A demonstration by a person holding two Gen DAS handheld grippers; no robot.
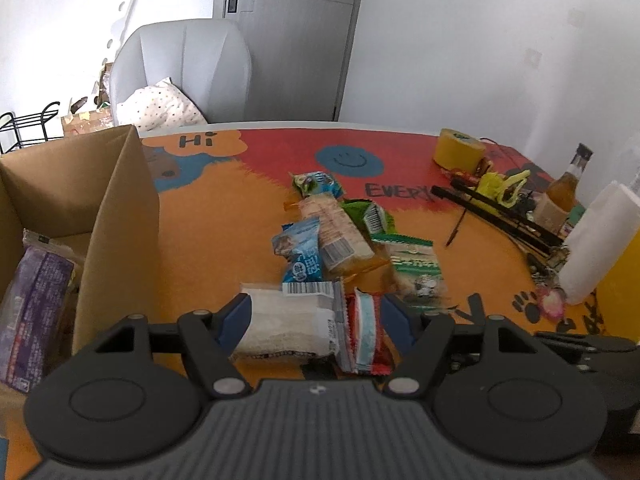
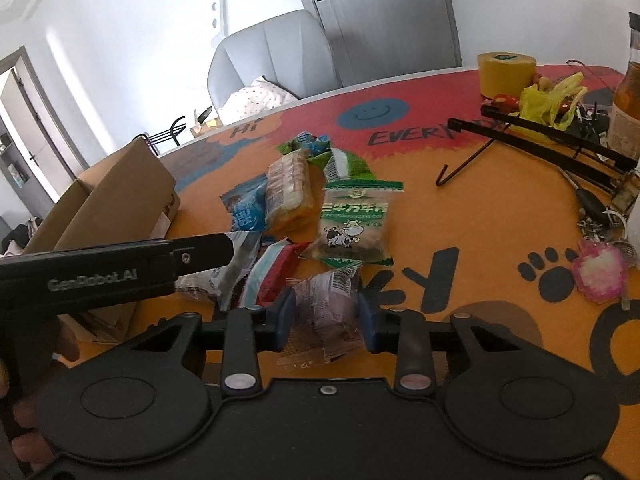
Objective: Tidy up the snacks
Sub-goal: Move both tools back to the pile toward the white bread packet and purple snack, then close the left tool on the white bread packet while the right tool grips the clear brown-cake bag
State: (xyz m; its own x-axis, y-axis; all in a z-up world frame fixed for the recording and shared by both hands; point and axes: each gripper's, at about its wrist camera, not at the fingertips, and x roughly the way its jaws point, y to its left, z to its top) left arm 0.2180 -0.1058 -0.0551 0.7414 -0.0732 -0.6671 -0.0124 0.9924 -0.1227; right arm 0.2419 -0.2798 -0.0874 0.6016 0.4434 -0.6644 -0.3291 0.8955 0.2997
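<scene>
My left gripper is closed around a white bread packet and a red-and-white snack packet, its blue pads pressing both sides. My right gripper is shut on a clear purple-tinted snack packet. Loose snacks lie in a pile mid-table: a blue packet, a long cracker pack, a green cow-print packet and green packets. An open cardboard box stands at the left and holds a purple package. The left gripper shows from the side in the right wrist view.
The orange and red tablecloth covers the table. At the right stand a yellow tape roll, a sauce bottle, a black rack, a white roll and a pink keychain. A grey chair is behind.
</scene>
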